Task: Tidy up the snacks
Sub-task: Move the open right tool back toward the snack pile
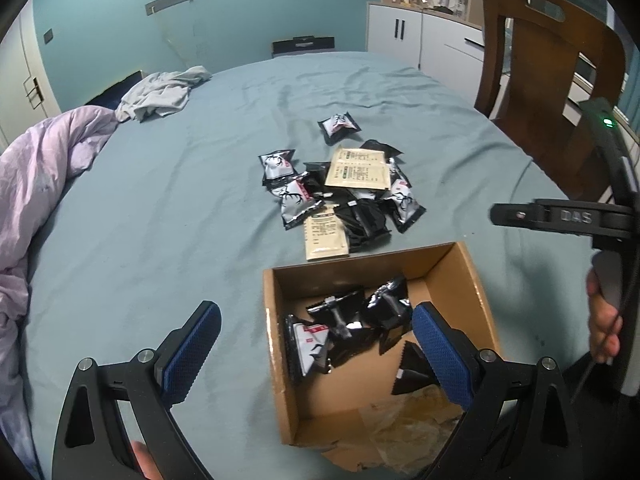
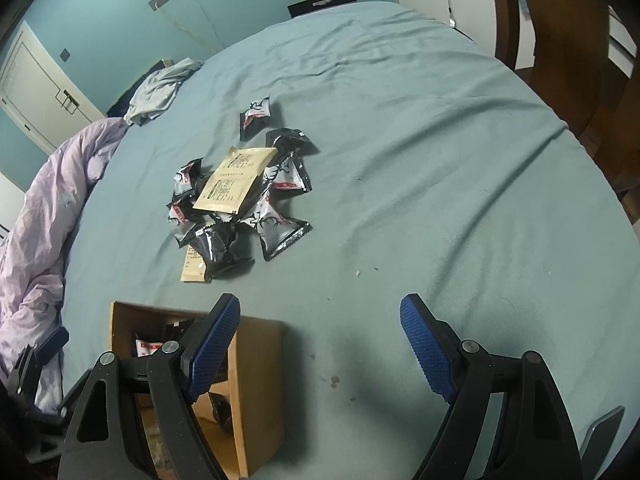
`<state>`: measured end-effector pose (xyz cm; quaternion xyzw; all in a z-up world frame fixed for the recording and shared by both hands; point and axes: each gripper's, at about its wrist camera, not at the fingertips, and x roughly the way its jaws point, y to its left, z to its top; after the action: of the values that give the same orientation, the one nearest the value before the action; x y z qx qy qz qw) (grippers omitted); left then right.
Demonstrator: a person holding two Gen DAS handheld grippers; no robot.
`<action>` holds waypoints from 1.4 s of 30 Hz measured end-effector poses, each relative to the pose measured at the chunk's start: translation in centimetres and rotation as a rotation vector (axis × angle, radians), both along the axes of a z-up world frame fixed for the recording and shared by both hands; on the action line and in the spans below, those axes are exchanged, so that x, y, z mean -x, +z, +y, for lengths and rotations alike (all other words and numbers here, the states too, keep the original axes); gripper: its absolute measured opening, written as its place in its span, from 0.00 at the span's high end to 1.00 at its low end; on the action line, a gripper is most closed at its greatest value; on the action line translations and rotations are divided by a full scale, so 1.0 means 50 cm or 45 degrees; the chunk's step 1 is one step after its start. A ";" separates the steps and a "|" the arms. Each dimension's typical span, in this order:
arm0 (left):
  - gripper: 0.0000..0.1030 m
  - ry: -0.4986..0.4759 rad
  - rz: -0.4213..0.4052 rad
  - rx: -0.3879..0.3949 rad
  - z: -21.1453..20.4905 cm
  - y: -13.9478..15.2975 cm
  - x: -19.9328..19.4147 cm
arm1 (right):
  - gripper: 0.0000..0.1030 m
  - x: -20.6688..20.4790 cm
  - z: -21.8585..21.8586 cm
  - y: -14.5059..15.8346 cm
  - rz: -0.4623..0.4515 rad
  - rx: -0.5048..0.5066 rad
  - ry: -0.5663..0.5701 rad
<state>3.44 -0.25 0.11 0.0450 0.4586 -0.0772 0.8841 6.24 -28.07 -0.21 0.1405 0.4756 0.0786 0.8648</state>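
A pile of snack packets (image 1: 340,192) lies on the blue-green bed sheet, black-and-silver ones mixed with beige ones; the same pile of snack packets (image 2: 240,196) shows in the right wrist view. An open cardboard box (image 1: 452,264) sits nearer, with several black and silver packets (image 1: 348,324) inside. My left gripper (image 1: 316,320) is open, hovering over the box's left wall with nothing between its blue pads. My right gripper (image 2: 320,320) is open and empty above bare sheet, to the right of the cardboard box (image 2: 256,360). Part of the right gripper shows at the left wrist view's right edge.
A lilac duvet (image 1: 36,184) is bunched at the left side of the bed. A grey garment (image 1: 160,94) lies at the far left. A wooden chair (image 1: 548,76) stands by the bed's right edge, with white cabinets (image 1: 420,36) behind it.
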 end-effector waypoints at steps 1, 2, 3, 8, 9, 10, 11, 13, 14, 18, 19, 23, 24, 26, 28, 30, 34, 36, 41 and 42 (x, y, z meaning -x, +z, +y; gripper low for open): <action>0.05 -0.002 -0.002 0.003 -0.001 0.001 0.000 | 0.20 -0.005 0.003 0.001 -0.001 0.006 0.006; 0.05 -0.006 -0.007 0.002 -0.002 0.002 0.002 | 0.20 -0.011 0.008 0.002 -0.004 0.017 0.015; 0.05 -0.009 -0.013 -0.003 -0.004 0.003 0.002 | 0.20 -0.015 0.010 0.001 -0.007 0.023 0.018; 0.05 -0.017 -0.003 -0.011 -0.007 -0.005 -0.004 | 0.20 -0.048 0.020 -0.003 -0.004 0.017 0.028; 0.05 -0.016 -0.001 -0.010 -0.008 -0.006 -0.005 | 0.20 -0.056 0.021 -0.004 0.000 0.012 0.028; 0.05 -0.014 0.001 -0.008 -0.007 -0.006 -0.007 | 0.20 -0.065 0.023 -0.007 0.004 0.010 0.025; 0.05 -0.012 0.003 -0.006 -0.007 -0.007 -0.009 | 0.20 -0.076 0.023 -0.011 0.010 0.008 0.020; 0.05 -0.011 0.009 0.006 -0.004 -0.007 -0.010 | 0.20 -0.102 0.024 -0.024 0.034 -0.001 0.011; 0.05 -0.009 0.009 0.012 -0.003 -0.007 -0.010 | 0.20 -0.116 0.025 -0.032 0.052 -0.009 0.007; 0.05 -0.008 0.026 0.026 0.000 -0.013 -0.013 | 0.20 -0.171 0.037 -0.064 0.126 -0.066 0.012; 0.05 -0.008 0.029 0.025 -0.001 -0.015 -0.015 | 0.20 -0.183 0.042 -0.073 0.143 -0.073 0.021; 0.05 -0.015 0.044 0.038 -0.003 -0.019 -0.021 | 0.20 -0.224 0.078 -0.093 0.157 -0.022 0.096; 0.05 -0.017 0.049 0.047 -0.003 -0.020 -0.022 | 0.20 -0.232 0.090 -0.097 0.159 0.009 0.120; 0.05 -0.020 0.055 0.059 -0.003 -0.021 -0.025 | 0.20 -0.247 0.114 -0.106 0.154 0.074 0.162; 0.05 -0.022 0.060 0.070 -0.003 -0.020 -0.027 | 0.20 -0.258 0.133 -0.114 0.142 0.143 0.185; 0.05 -0.022 0.062 0.080 -0.001 -0.019 -0.029 | 0.20 -0.267 0.152 -0.121 0.131 0.199 0.215; 0.05 -0.018 0.072 0.084 -0.001 -0.024 -0.035 | 0.28 -0.274 0.184 -0.132 0.129 0.243 0.258; 0.05 -0.007 0.083 0.083 0.001 -0.028 -0.040 | 0.62 -0.276 0.195 -0.139 0.152 0.265 0.289; 0.05 0.024 0.109 0.081 0.008 -0.043 -0.054 | 0.74 -0.261 0.203 -0.123 0.102 0.267 0.324; 0.05 0.032 0.109 0.076 0.010 -0.045 -0.055 | 0.75 -0.257 0.198 -0.112 0.086 0.254 0.318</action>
<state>6.21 0.24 -2.15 0.0094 0.4939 -0.0815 0.8656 19.10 -18.16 -5.82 -0.0036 0.5235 0.1332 0.8415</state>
